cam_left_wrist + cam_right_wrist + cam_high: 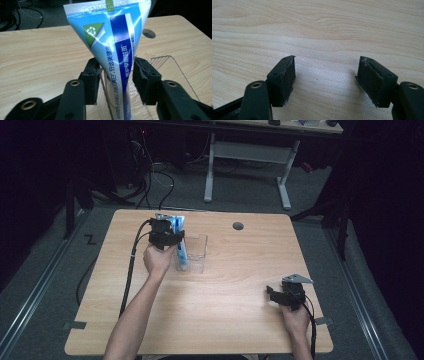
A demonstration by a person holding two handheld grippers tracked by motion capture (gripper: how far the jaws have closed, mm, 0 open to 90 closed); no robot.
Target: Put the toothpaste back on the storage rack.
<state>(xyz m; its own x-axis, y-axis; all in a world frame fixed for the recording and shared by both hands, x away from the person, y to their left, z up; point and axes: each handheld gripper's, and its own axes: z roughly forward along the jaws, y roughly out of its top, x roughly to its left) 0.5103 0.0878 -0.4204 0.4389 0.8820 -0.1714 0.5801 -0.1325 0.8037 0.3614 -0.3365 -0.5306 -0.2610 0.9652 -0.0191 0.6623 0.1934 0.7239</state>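
A blue and white toothpaste tube (112, 50) stands upright, crimped end up, in a clear plastic box (172, 72) on the wooden table. My left gripper (116, 61) has a jaw on each side of the tube, and a narrow gap shows at the left pad, so the pads are not pressing on it. In the high view the left gripper (172, 240) sits over the box (200, 252) at the back left, with the tube (181, 245) at the box's left end. My right gripper (271, 295) rests open near the front right. Between its jaws (327, 60) lies bare wood.
A round cable hole (238, 226) sits in the table (225, 310) near the back edge, right of the box. The left gripper's cable (131, 270) trails down the table's left side. Beyond the table stands a white-legged desk (284, 180) on grey floor.
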